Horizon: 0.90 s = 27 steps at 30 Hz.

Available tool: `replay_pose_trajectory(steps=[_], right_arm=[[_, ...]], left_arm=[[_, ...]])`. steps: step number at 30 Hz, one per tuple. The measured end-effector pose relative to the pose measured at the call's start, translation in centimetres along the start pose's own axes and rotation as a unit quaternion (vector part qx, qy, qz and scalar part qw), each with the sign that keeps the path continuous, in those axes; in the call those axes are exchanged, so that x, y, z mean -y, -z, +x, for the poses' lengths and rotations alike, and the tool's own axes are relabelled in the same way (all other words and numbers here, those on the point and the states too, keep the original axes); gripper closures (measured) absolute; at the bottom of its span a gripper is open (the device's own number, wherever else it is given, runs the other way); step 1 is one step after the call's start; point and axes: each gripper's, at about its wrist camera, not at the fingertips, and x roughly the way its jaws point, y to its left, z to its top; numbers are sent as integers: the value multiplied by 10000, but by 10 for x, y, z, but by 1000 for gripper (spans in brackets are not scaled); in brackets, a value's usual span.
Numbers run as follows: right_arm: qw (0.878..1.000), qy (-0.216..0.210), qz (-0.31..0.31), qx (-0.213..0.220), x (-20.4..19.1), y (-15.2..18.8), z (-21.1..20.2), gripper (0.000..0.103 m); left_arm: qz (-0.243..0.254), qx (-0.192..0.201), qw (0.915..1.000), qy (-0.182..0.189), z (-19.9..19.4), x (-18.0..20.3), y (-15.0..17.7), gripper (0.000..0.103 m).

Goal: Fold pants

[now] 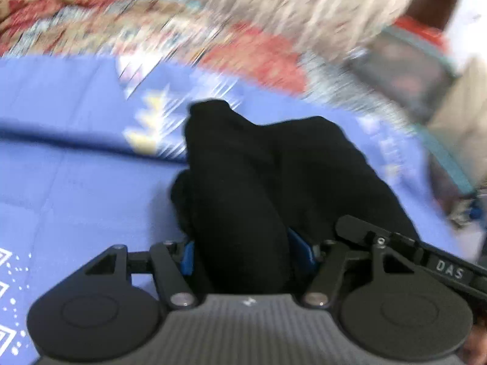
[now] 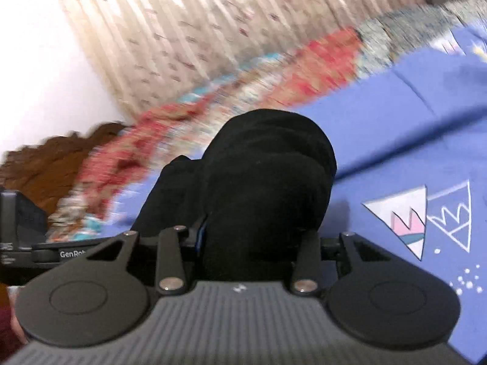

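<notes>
Pants: black, bunched, lifted over the blue bedspread; left tool and right tool each clamped on a thick wad of the cloth, background blurred. Step judged: carrying the held edge across for a fold. Handling advice: keep both grips level and equally taut, lay the edge down squarely before letting go

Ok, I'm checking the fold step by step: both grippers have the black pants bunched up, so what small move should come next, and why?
Probably lift and draw the two grippers apart to spread the cloth. The left gripper and right gripper each pinch a thick wad of the pants, which hang crumpled above the blue bedspread. No flat edge shows yet, so a fold now would likely trap wrinkles.
</notes>
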Motion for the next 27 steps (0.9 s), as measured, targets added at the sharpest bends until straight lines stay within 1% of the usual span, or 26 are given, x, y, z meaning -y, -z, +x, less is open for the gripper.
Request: replay_pose_trajectory(steps=[1,2,3,4,6,8,9,11,12,13,14,15,17,18,19,20,21,24,27], right_arm=[[9996,166,98,-188,7,6,15,59],[9988,315,150,-334,14,13,23,58],[9985,371,177,-359,18,19,23,54],[9985,403,210,-316,19,21,18,48],[9981,481,188,-340,15,20,2,45],[9969,690,3,-367,3,17,-12,44],[9959,841,-113,-313,-1,15,-24,42],[9947,999,-230,-122,-8,25,-56,32],[9944,1020,-261,-41,-14,32,-76,27],[9944,1015,-302,1,-19,43,-94,25],[9943,1016,-332,4,-23,49,-101,25],[9941,1029,-342,-46,-28,61,-118,23],[9938,1037,-330,-229,-36,82,-138,23],[9935,1037,-356,-309,-40,96,-152,20],[9927,1074,-394,-379,-45,104,-158,16],[9916,1137,-438,-444,-50,114,-165,16],[9906,1180,-475,-498,-54,126,-177,16],[9899,1211,-330,-662,-63,146,-190,14],[9897,1151,-185,-830,-69,157,-195,14]], left_arm=[[-68,-189,9994,-280,20,-4,5,43],[-106,-271,9987,-423,31,-8,10,41],[-124,-212,9986,-458,33,-9,14,34],[-150,-148,9987,-466,32,-9,17,31],[-117,-75,9987,-495,21,-2,17,32],[-4,31,9980,-624,2,6,13,32],[48,118,9973,-723,-13,10,16,31],[151,271,9952,-930,-44,20,26,27],[186,324,9937,-1053,-58,24,32,21],[224,353,9923,-1166,-72,28,42,16],[269,348,9911,-1260,-79,33,47,15],[331,331,9893,-1380,-90,39,58,15],[425,251,9849,-1659,-110,49,83,14],[461,200,9832,-1752,-119,53,95,8],[489,149,9821,-1815,-127,58,107,2],[502,122,9809,-1874,-135,62,120,1],[527,115,9801,-1911,-143,67,129,0],[583,33,9791,-1950,-169,80,158,0],[510,-31,9798,-1933,-188,89,180,0]])
